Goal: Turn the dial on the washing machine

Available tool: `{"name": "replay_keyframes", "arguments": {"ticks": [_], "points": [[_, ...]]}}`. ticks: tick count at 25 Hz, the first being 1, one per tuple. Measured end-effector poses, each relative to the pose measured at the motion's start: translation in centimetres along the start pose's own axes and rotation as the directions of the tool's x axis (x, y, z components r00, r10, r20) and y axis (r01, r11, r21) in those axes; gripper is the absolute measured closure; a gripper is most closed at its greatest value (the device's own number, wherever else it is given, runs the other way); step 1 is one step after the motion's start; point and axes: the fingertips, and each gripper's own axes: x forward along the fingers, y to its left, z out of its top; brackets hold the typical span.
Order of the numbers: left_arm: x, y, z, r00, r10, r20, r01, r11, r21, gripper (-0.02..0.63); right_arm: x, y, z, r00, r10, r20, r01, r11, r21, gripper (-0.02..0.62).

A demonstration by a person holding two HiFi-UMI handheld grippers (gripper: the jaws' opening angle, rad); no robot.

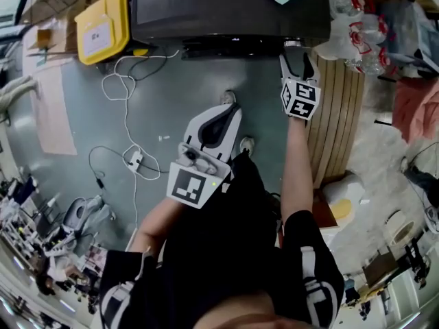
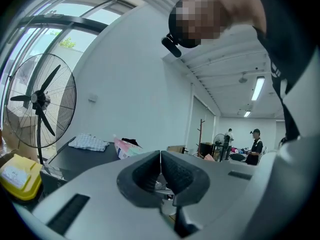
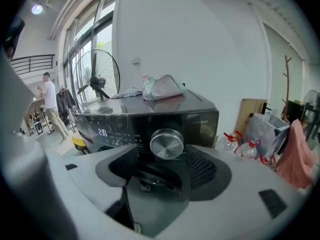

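Grey floor (image 1: 158, 108) fills the room under the person, with a white cord (image 1: 127, 125) looping over it at about 9 o'clock. Closest in, the left claw (image 1: 230, 108) is held low in front of the person's body, and its two jaws are pressed together with nothing between them. I think it is kept back like that because this job needs only one claw. A bit farther out, at about 1 o'clock, the right claw (image 3: 162, 166) reaches to the front of the washing machine (image 1: 219, 12). Its jaws are spread wide apart and grip nothing. The shiny round dial (image 3: 167, 144) sits right in front of it, in the gap between the two jaws, but the pads do not seem to press on it. The jaws are likely so wide because the dial is big and round and they must fit around both its sides before they squeeze and twist. The dial is on the dark front panel, with small lit numbers (image 3: 102, 132) at its 9 o'clock. On top of the machine lies a crumpled bag (image 3: 162, 88). Farther off, a big fan (image 3: 97, 79) stands at 10 o'clock by the windows, and clear bottles (image 3: 240, 141) sit at 3 o'clock.
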Motion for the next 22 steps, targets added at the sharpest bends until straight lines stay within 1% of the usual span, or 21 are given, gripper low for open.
{"name": "replay_keyframes", "arguments": {"ticks": [4, 6, 8, 10, 13, 15, 18, 22], "points": [[-5.3, -3.8, 3.4, 0.999, 0.019, 0.042, -0.020, 0.999, 0.031, 0.581, -9.0, 2.4, 1.6, 0.999, 0.020, 0.034, -0.021, 0.999, 0.030, 0.294], [-9.2, -5.3, 4.4, 0.995, 0.040, 0.087, -0.043, 0.999, 0.032, 0.583, -13.7, 4.8, 2.3, 0.997, 0.036, 0.067, -0.039, 0.998, 0.050, 0.356], [-13.2, -7.2, 5.5, 0.989, 0.061, 0.132, -0.066, 0.997, 0.038, 0.582, -18.5, 6.9, 3.2, 0.992, 0.055, 0.111, -0.061, 0.996, 0.058, 0.396], [-16.1, -10.1, 7.2, 0.982, 0.084, 0.167, -0.094, 0.994, 0.057, 0.581, -23.7, 7.6, 4.9, 0.984, 0.079, 0.160, -0.090, 0.994, 0.062, 0.451], [-19.6, -14.8, 10.3, 0.972, 0.130, 0.197, -0.149, 0.985, 0.085, 0.581, -31.9, 7.6, 8.2, 0.969, 0.120, 0.216, -0.134, 0.990, 0.050, 0.510], [-22.3, -16.8, 11.7, 0.968, 0.149, 0.202, -0.169, 0.982, 0.088, 0.581, -37.1, 8.3, 9.5, 0.959, 0.137, 0.247, -0.152, 0.987, 0.042, 0.531], [-26.1, -18.1, 13.1, 0.963, 0.156, 0.218, -0.178, 0.980, 0.085, 0.582, -43.3, 10.6, 10.7, 0.945, 0.150, 0.290, -0.166, 0.985, 0.034, 0.547], [-30.0, -18.5, 14.3, 0.959, 0.143, 0.245, -0.174, 0.979, 0.108, 0.582, -49.5, 14.1, 11.9, 0.926, 0.157, 0.344, -0.158, 0.987, -0.024, 0.563]]}}
